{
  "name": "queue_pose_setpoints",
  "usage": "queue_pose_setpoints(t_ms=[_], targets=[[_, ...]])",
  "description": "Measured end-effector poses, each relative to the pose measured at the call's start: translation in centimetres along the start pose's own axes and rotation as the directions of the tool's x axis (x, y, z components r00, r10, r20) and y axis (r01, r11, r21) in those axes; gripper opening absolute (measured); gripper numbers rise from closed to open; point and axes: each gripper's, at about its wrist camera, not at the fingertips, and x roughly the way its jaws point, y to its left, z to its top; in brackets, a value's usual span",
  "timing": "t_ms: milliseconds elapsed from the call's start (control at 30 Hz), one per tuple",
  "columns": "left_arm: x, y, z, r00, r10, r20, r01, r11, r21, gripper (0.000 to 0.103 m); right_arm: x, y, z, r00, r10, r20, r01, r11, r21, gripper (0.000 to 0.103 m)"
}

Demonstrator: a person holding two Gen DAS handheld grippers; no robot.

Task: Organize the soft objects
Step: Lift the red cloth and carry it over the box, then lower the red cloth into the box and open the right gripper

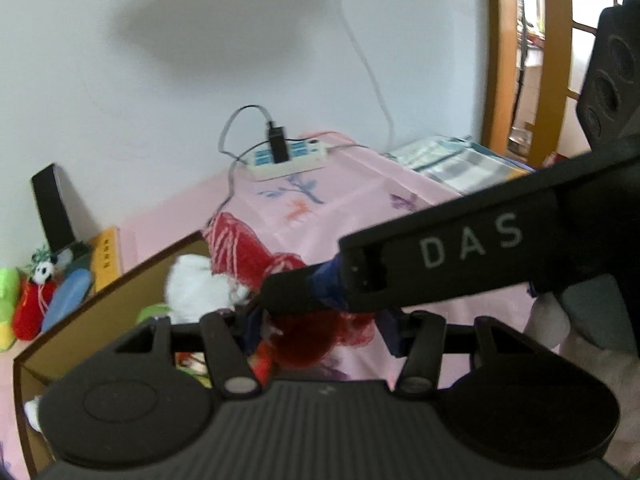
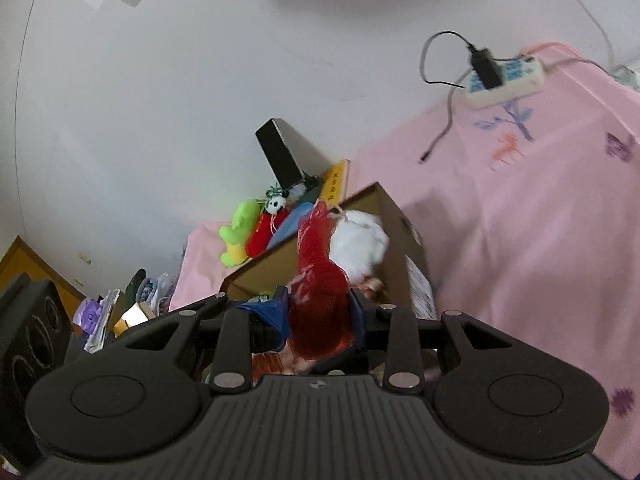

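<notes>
Right wrist view: red knitted thing (image 2: 318, 300) pinched tight in right gripper (image 2: 318, 312).
Left gripper (image 1: 320, 332): around same red cloth, grip unclear.
Place: over near cardboard box (image 2: 396, 216).
Tip: keep both ends level, lift clear of white toy (image 2: 360, 244).

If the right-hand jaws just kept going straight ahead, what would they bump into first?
Probably the cardboard box, or the white fluffy toy at its top. The right gripper holds a red knitted piece pointing at them. Depth is hard to judge here.
</notes>
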Motion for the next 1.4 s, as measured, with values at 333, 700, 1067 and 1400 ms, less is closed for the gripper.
queue_pose_setpoints(t_ms=[333, 700, 1067, 1400], targets=[[3.7, 5.7, -1.1, 0.996, 0.049, -0.071, -0.055, 0.995, -0.081, 0.055, 5.7, 0.5, -0.1, 0.994, -0.112, 0.001, 0.112, 0.991, -0.072, 0.016], [5.4, 8.5, -4.1, 0.991, -0.012, -0.133, -0.014, 0.981, -0.194, 0.064, 6.4, 0.2, -0.5, 0.981, -0.196, 0.018, 0.196, 0.977, -0.088, 0.016], [2.1, 8.9, -5.0, 0.996, -0.017, -0.092, -0.010, 0.958, -0.286, 0.066, 4.4, 0.5, -1.6, 0.974, -0.220, 0.044, 0.224, 0.971, -0.088, 0.017], [-0.4, 6.4, -4.1, 0.991, 0.093, -0.096, -0.114, 0.960, -0.254, 0.067, 2.4, 1.6, -2.8, 0.957, -0.281, 0.076, 0.291, 0.939, -0.182, 0.017]])
